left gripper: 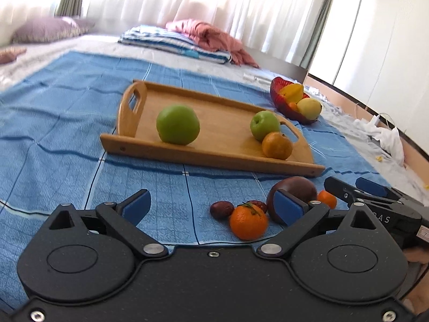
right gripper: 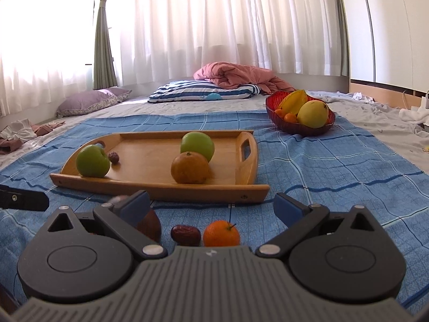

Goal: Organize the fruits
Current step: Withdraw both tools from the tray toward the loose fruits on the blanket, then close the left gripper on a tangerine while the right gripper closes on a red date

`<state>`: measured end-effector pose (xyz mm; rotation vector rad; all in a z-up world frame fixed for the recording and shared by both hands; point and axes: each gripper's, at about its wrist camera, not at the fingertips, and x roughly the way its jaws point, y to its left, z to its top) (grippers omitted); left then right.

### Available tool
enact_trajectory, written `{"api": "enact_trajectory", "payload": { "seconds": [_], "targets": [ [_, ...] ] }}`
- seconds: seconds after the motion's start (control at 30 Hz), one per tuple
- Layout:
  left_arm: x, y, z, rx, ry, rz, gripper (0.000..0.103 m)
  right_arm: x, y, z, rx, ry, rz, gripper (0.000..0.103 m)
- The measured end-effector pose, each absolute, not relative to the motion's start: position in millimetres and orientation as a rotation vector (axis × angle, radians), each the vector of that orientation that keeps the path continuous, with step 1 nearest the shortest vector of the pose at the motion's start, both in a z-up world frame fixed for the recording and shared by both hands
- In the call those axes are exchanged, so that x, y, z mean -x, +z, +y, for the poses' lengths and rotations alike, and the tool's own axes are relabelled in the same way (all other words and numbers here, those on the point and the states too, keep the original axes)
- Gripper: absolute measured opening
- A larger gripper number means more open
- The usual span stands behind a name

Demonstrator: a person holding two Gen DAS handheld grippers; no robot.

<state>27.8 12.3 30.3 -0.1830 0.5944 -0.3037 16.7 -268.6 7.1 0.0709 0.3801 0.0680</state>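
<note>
A wooden tray [left gripper: 214, 158] [right gripper: 161, 189] lies on the blue cloth and holds two green apples [left gripper: 178, 124] [right gripper: 92, 161], an orange [left gripper: 277, 145] [right gripper: 190, 167] and a small date [right gripper: 113, 157]. In front of it, loose on the cloth, are a mandarin [left gripper: 248, 222] [right gripper: 221, 233], a red date [left gripper: 222, 209] [right gripper: 185, 234] and a dark maroon fruit [left gripper: 292, 190] [right gripper: 150, 225]. My left gripper [left gripper: 211, 205] is open just short of these fruits. My right gripper [right gripper: 211, 209] [left gripper: 348, 185] is open too, with the mandarin and date low between its fingers.
A red bowl [left gripper: 276, 88] [right gripper: 295, 127] with a starfruit, a yellow fruit and small oranges stands beyond the tray's right end. Pillows, a pink quilt and loose clothes lie further back on the bed. Curtains close off the far side.
</note>
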Motion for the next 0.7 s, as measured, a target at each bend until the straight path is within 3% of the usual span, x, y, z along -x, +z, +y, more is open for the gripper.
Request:
{"api": "enact_trajectory", "payload": {
  "seconds": [0.5,0.57,0.7],
  "targets": [
    [-11.6,14.0,-22.7,0.095,-0.361,0.581,0.098,-6.5,-4.1,-252.8,0.02,0.057,0.366,0.101],
    [-10.4,11.9,-25.4,0.087,-0.373,0.588,0.095,-4.9,-5.8,-251.4,0.027,0.055,0.365,0.1],
    [-10.2,10.7,-28.8,0.085,-0.38,0.599,0.078,-2.5,-7.9,-253.3,0.017,0.053,0.373,0.092]
  ]
}}
